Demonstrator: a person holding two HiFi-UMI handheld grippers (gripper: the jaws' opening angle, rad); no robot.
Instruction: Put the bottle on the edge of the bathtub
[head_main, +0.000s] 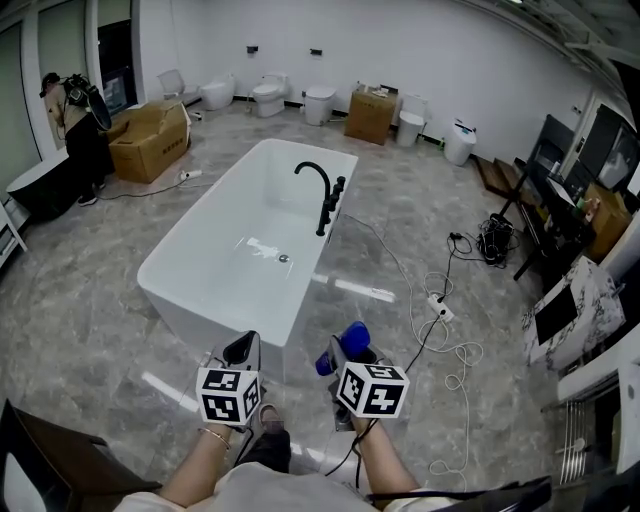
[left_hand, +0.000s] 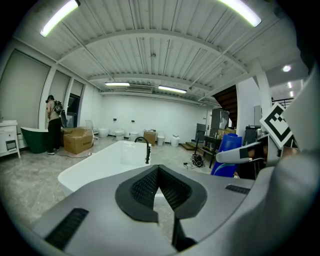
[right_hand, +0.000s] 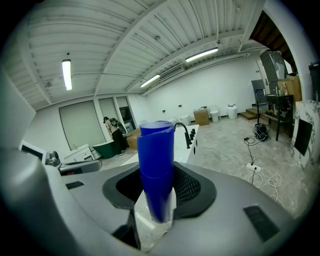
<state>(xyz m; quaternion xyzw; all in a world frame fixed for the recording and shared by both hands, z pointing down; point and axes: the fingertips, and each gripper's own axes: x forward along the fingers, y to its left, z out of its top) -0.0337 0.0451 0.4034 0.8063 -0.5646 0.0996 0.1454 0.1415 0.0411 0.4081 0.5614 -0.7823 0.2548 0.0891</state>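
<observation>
A blue bottle (head_main: 346, 340) stands upright between the jaws of my right gripper (head_main: 345, 356), which is shut on it; in the right gripper view the bottle (right_hand: 156, 165) fills the middle, clamped near its lower part by the gripper (right_hand: 157, 196). The white bathtub (head_main: 225, 306) lies just ahead, its near end close to both grippers, with a black faucet (head_main: 322, 196) on its right rim. My left gripper (head_main: 243, 350) hangs to the bottle's left, shut and holding nothing; its pads (left_hand: 150, 187) meet in front of the tub (left_hand: 100, 165).
White cables and a power strip (head_main: 441, 308) trail over the floor right of the tub. Cardboard boxes (head_main: 150, 140), toilets (head_main: 268, 95) and a bin line the far wall. A person (head_main: 80, 125) stands at the far left. Dark furniture (head_main: 560, 210) is at the right.
</observation>
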